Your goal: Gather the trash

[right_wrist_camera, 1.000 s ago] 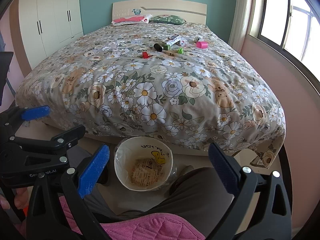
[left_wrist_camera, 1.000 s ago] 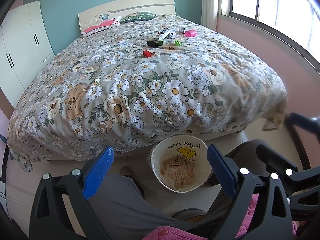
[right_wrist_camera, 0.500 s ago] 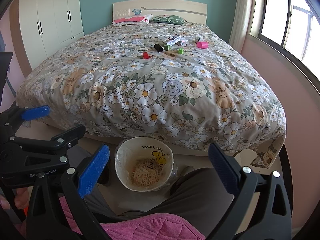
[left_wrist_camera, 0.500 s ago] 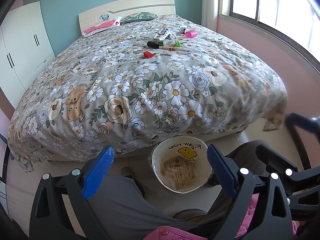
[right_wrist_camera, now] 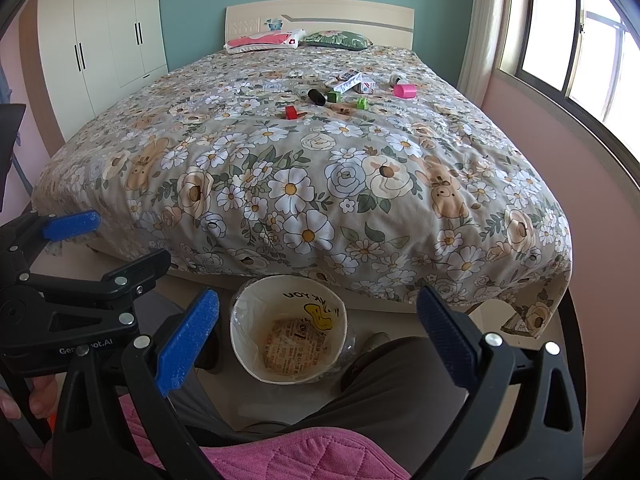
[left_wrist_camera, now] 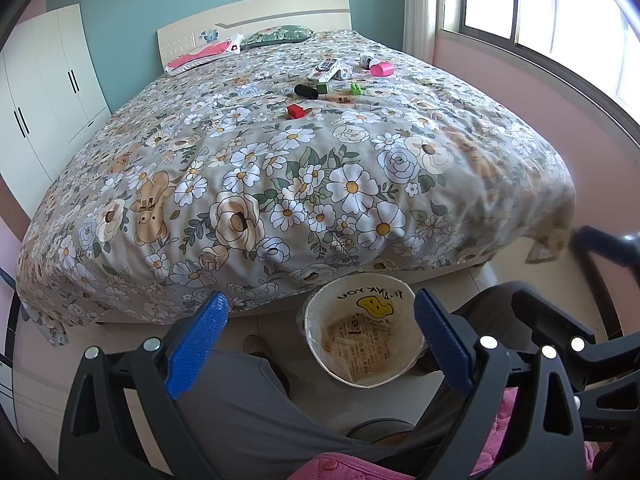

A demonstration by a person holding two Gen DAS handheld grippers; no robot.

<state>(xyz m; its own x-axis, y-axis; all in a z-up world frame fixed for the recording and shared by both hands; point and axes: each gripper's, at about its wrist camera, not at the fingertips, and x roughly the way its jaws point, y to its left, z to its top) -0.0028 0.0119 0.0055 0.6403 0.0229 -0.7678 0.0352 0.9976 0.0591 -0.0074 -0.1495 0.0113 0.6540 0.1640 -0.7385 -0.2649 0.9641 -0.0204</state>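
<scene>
White trash bin, lined, stands on the floor at the bed's near edge. Far on it I see scattered small items. My left gripper and right gripper: both released, empty.

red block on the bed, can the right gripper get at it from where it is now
Probably not yet. The right gripper hangs open low over the trash bin at the bed's foot, while the red block lies far up the bedspread. Nothing covers it; the person would need to move closer.
</scene>
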